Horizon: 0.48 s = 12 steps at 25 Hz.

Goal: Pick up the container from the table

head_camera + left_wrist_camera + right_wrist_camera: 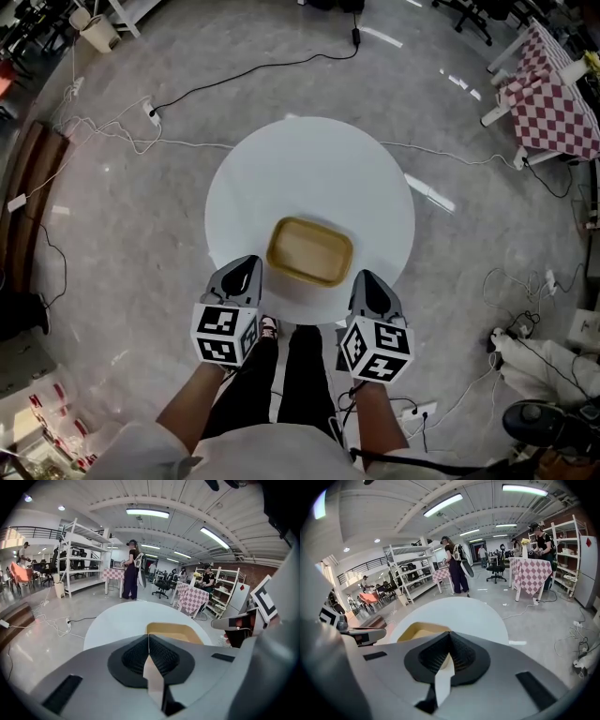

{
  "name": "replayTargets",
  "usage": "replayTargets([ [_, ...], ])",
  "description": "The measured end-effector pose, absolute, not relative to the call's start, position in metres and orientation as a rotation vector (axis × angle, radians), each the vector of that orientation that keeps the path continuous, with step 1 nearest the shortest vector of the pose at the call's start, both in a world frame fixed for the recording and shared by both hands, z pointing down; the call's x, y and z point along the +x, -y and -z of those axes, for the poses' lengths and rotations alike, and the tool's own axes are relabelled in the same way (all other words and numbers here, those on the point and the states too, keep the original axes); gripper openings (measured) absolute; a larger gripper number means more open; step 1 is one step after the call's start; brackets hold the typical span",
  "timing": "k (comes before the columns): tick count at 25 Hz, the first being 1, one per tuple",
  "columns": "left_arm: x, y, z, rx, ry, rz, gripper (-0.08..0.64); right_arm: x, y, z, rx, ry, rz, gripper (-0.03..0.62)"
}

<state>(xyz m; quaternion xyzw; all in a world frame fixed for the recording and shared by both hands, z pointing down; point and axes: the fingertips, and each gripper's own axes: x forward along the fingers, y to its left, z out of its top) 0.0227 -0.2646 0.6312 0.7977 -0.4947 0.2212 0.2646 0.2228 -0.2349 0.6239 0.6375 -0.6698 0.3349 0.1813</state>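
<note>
Jaws are pressing together, empty, on the left gripper [246, 270] and the right gripper [367, 281], which are flanking the short ends of the tan container [310, 251], probably lining up for a lift. It is sitting near the person's edge of the white table [309, 159]; nothing there is blocking them, and floor cables [112, 131] are lying well apart.

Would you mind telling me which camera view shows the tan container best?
The head view: the whole container lies in sight from above on the white table. Each gripper view shows only a part of it beyond shut jaws.
</note>
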Motion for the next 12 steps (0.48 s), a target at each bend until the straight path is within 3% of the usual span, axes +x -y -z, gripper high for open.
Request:
replayTargets([
  [12, 0.034, 0.271, -0.638, 2.177, 1.261, -0.605, 0.021, 0.223, 0.232, -0.633, 1.801, 1.855, -0.982, 0.025],
])
